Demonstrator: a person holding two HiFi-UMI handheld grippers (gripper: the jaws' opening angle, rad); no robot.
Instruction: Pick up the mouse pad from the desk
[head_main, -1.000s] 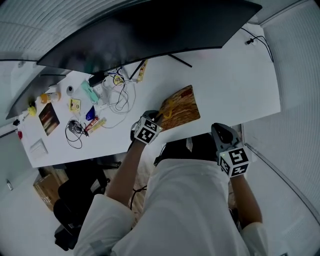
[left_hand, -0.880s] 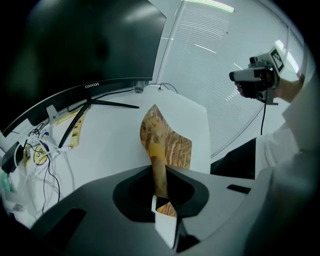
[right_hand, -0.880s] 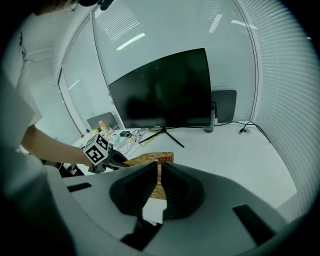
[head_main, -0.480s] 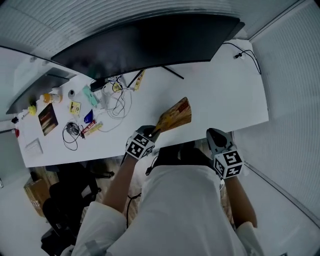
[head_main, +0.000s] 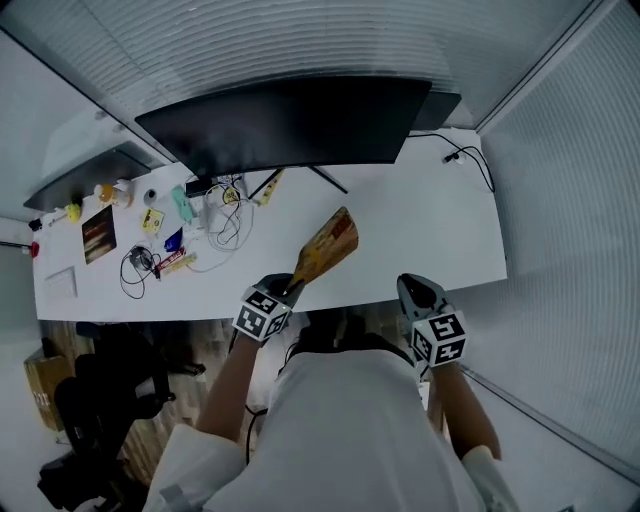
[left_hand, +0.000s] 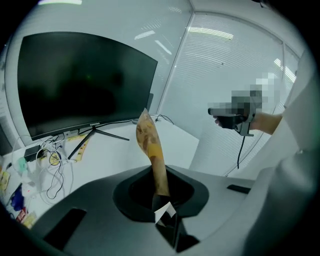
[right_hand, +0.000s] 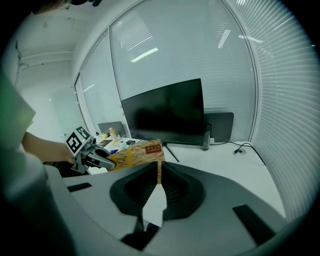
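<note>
The mouse pad (head_main: 325, 248) is brown with a yellow pattern, and it hangs clear above the white desk (head_main: 420, 235), tilted up and away from me. My left gripper (head_main: 287, 288) is shut on its near corner. In the left gripper view the mouse pad (left_hand: 150, 142) rises edge-on out of the left gripper (left_hand: 160, 192). My right gripper (head_main: 412, 290) hovers off the desk's front edge, to the right of the pad, shut with nothing in it. The right gripper view shows the mouse pad (right_hand: 137, 152) and the left gripper (right_hand: 95, 158) just beyond the right gripper (right_hand: 159, 172).
A wide dark monitor (head_main: 290, 125) stands at the back of the desk. Tangled cables (head_main: 225, 215) and several small items (head_main: 150, 220) crowd the desk's left part. A cable (head_main: 468, 160) lies at the back right. A black chair (head_main: 95, 400) stands on the floor at the lower left.
The left gripper has risen with the mouse pad, which has come off the desk and tipped from nearly flat to steeply tilted. The right gripper has also risen a little.
</note>
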